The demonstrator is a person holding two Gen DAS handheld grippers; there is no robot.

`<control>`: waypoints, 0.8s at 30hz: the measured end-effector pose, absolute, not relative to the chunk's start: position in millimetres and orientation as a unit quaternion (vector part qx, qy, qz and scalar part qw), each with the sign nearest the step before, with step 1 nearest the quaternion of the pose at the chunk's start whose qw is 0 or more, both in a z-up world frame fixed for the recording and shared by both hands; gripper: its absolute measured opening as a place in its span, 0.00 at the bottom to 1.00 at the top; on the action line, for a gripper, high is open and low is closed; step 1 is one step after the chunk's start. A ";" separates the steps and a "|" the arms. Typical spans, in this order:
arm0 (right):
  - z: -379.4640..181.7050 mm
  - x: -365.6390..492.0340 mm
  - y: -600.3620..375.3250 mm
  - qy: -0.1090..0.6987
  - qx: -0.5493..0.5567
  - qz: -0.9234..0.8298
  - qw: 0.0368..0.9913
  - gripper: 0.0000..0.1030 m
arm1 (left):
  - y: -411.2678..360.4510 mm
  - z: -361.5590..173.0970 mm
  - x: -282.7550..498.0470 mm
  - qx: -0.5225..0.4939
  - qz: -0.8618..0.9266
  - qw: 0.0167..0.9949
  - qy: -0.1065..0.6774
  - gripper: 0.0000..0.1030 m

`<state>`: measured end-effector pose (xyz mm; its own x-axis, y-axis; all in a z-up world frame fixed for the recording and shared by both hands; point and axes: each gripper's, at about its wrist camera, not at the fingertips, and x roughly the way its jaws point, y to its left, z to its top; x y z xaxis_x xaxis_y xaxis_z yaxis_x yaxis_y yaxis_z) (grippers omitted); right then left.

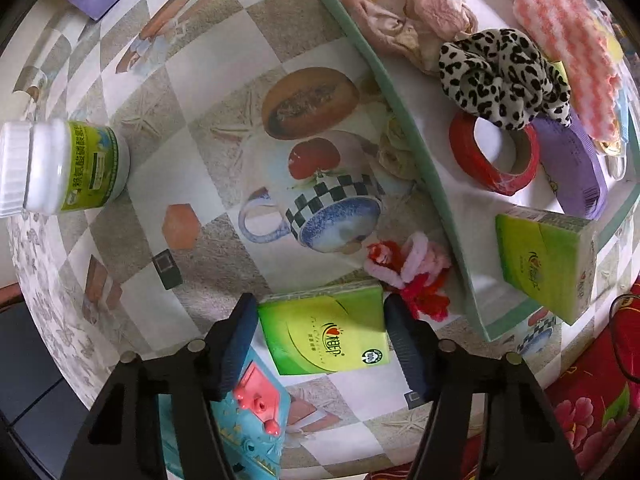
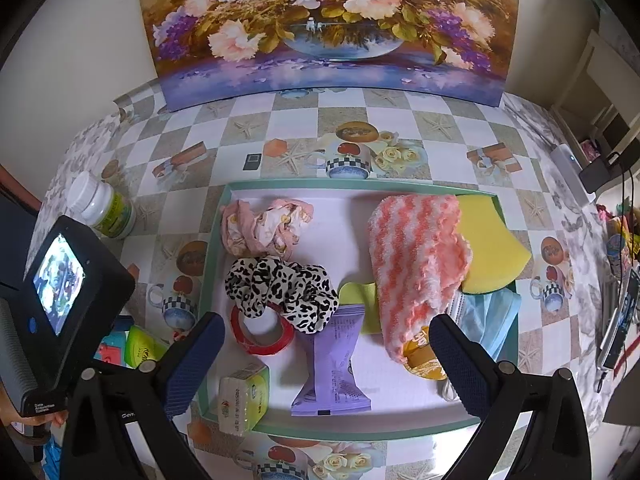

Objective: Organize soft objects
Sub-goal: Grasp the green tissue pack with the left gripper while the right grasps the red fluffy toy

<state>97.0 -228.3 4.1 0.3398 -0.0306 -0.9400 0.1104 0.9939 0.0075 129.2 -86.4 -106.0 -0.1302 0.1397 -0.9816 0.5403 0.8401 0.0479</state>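
Green tissue pack (image 1: 326, 330) between spread left claw (image 1: 320, 334) fingers.

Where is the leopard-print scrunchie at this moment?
The leopard-print scrunchie lies inside the green tray, in its left half in the right wrist view, between the pink cloth and the red tape roll, which it overlaps.

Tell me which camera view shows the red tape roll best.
The left wrist view: the red tape roll shows its open ring and side wall, only its top edge under the leopard scrunchie. In the right wrist view the tape sits half hidden beneath that scrunchie.
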 end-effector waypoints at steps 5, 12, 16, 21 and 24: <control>2.4 97.6 -223.5 0.573 0.030 -0.034 0.818 1.00 | -79.9 -100.5 134.1 0.222 -0.150 0.631 0.728 0.64; -0.4 98.0 -207.4 0.575 0.026 -0.006 0.818 1.00 | -42.9 -77.4 158.9 0.144 -0.116 0.668 0.720 0.64; 2.3 97.5 -191.2 0.565 0.022 0.032 0.824 1.00 | -16.7 -56.0 168.5 0.081 -0.106 0.694 0.708 0.64; -3.5 94.5 -163.3 0.565 0.006 0.082 0.821 0.87 | 25.5 -27.5 173.3 0.014 -0.083 0.722 0.687 0.64; -13.0 91.2 -141.2 0.571 -0.010 0.116 0.813 0.81 | 49.4 -14.7 174.4 0.010 -0.062 0.735 0.675 0.64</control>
